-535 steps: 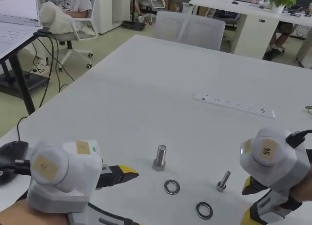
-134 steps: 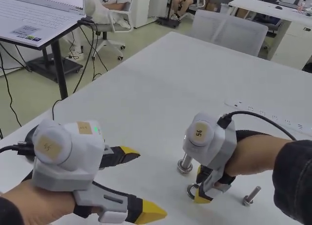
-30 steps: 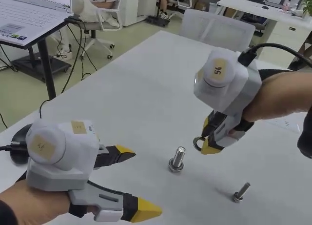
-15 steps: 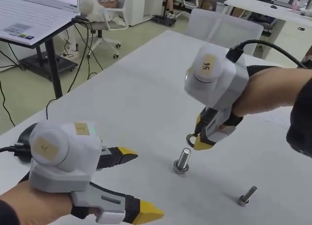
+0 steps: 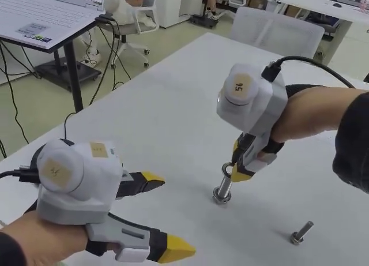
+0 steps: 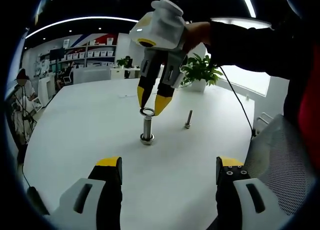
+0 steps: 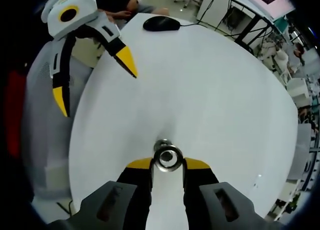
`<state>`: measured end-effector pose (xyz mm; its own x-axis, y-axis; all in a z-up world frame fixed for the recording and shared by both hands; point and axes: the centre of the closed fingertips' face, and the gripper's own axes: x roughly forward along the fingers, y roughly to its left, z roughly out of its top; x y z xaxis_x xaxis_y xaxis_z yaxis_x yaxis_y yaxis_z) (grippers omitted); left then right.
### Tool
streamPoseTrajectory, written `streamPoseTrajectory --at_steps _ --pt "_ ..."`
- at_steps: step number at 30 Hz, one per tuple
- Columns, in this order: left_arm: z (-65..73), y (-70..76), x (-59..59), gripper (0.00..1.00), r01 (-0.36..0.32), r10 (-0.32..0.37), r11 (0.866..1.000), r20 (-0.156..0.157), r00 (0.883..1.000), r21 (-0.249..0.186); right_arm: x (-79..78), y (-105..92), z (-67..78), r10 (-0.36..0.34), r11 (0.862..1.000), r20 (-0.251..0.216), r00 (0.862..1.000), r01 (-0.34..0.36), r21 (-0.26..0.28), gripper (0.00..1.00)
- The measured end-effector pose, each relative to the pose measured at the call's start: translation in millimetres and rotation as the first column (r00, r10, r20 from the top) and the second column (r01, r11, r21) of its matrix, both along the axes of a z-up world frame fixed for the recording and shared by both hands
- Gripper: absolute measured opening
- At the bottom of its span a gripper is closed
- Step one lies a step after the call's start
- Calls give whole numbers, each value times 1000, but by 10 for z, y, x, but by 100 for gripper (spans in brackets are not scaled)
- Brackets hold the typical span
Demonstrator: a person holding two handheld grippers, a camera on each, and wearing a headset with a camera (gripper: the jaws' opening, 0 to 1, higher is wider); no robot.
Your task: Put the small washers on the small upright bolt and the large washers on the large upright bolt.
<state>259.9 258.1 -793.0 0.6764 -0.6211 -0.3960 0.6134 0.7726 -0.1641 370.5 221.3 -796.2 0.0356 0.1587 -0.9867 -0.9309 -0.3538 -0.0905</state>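
My right gripper is shut on a large washer and holds it level at the tip of the large upright bolt. From the left gripper view the washer sits right at the top of the bolt; whether it is over the thread I cannot tell. A wider ring lies around the bolt's foot. In the right gripper view the washer is pinched between the yellow fingertips. The small bolt stands to the right. My left gripper hovers open at the near left.
A laptop rests on a side desk at the left, beyond the white table's left edge. A black mouse lies behind the left gripper. A grey chair stands at the table's far end.
The right gripper has come down with the washer, from above and right of the large bolt to its tip. The left gripper has stayed open in place.
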Motion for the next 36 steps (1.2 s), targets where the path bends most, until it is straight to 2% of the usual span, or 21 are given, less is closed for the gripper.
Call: streamPoseTrajectory --at_steps 36 --pt "-80 48 -45 76 -11 11 1000 -18 1000 2 -39 9 -340 -10 1000 -33 999 10 -21 24"
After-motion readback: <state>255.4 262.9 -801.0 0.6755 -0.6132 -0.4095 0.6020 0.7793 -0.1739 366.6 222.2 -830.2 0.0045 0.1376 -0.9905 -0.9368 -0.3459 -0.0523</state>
